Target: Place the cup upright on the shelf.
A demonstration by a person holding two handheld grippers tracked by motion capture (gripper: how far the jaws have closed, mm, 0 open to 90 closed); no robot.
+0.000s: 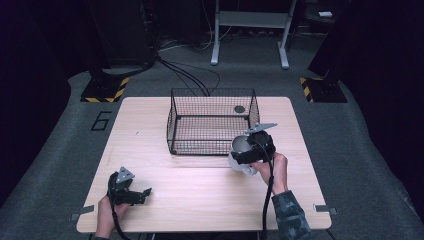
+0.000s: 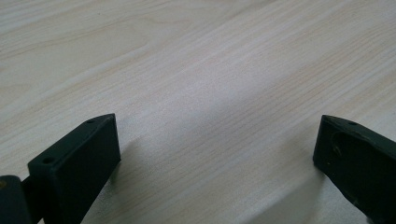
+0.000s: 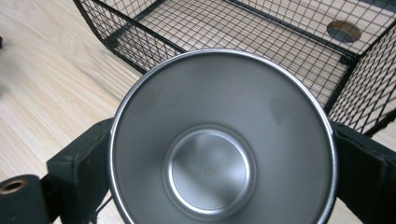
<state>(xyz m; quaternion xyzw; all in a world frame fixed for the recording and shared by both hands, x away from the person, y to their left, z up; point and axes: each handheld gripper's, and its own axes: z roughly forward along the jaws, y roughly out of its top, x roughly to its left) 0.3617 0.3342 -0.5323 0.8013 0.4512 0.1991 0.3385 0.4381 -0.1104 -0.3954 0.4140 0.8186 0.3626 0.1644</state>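
Pale tabletop (image 1: pixel 200 195) of light wood grain, smooth and matte, with rounded corners, standing on grey carpeted floor (image 1: pixel 360 150).

Toward the far middle, a black wire basket (image 1: pixel 212 121): rectangular, open-topped, thin rods welded into a fine square mesh, walls flaring slightly outward. Inside, near the far right corner, a small dark flat disc (image 1: pixel 239 109), round, too small to tell more.

Just in front of the basket's near right corner, a metal cup (image 1: pixel 240 150): brushed steel, round, tapering from a wide rolled rim to a smaller flat bottom ringed by a pressed circle; dull grey sheen inside, empty. Gripped across its sides by the right gripper (image 1: pixel 246 156), black blocky jaws pressed to opposite walls of the cup, mouth of the cup tipped toward the gripper's camera. Held close to the basket's front wall; lifted off the wood or resting on it, cannot tell. Grey three-cornered plate on top, black cable trailing back past the hand (image 1: pixel 274 167) and a camouflage-patterned sleeve (image 1: pixel 290 212).

At the near left, the left gripper (image 1: pixel 142 194), low over bare wood, jaws spread wide with nothing between them: two black, square-edged blocks with small screw holes, casting soft shadows on the grain.
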